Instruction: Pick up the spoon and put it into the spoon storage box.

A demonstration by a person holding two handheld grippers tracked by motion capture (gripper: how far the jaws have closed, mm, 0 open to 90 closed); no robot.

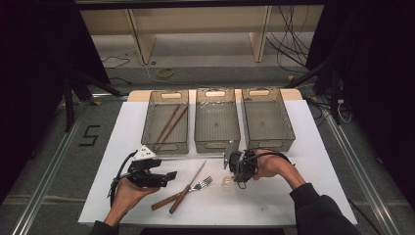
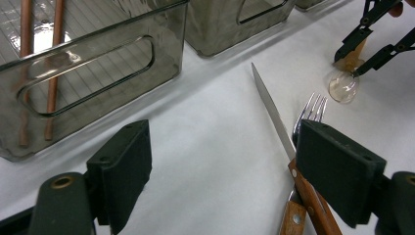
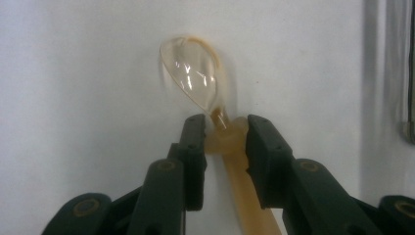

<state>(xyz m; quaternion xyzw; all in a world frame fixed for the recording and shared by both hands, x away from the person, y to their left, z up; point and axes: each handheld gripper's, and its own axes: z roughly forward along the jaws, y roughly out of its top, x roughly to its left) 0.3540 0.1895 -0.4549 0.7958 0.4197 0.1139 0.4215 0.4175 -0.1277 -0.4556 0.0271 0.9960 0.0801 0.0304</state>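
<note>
- The right gripper [image 1: 234,172] holds a clear plastic spoon [image 3: 193,78] on the white table [image 1: 303,147]; its fingers [image 3: 193,142] are closed narrow on the spoon's pale amber neck, just below the bowl.
- In the right gripper view the spoon's bowl points away from the gripper and lies against the table, while its handle runs back between the two black fingers.
- In the high view the spoon sits near the table's middle, just in front of the centre bin [image 1: 217,121] and to the right of the fork [image 1: 201,184].
- The left gripper [image 1: 164,178] rests low over the table at the front left, its fingers [image 2: 125,166] spread wide with nothing between them.
- Just beside the left gripper's right finger lie the fork and a knife [image 2: 274,115], both with brown wooden handles; the knife's blade points toward the bins, and the two cross near their handles.
- Three smoky clear bins stand in a row at the far side of the table.
- The left bin [image 1: 165,122] holds two brown chopsticks [image 1: 169,123] lying side by side.
- The right bin [image 1: 267,119] stands just beside the centre one.
</note>
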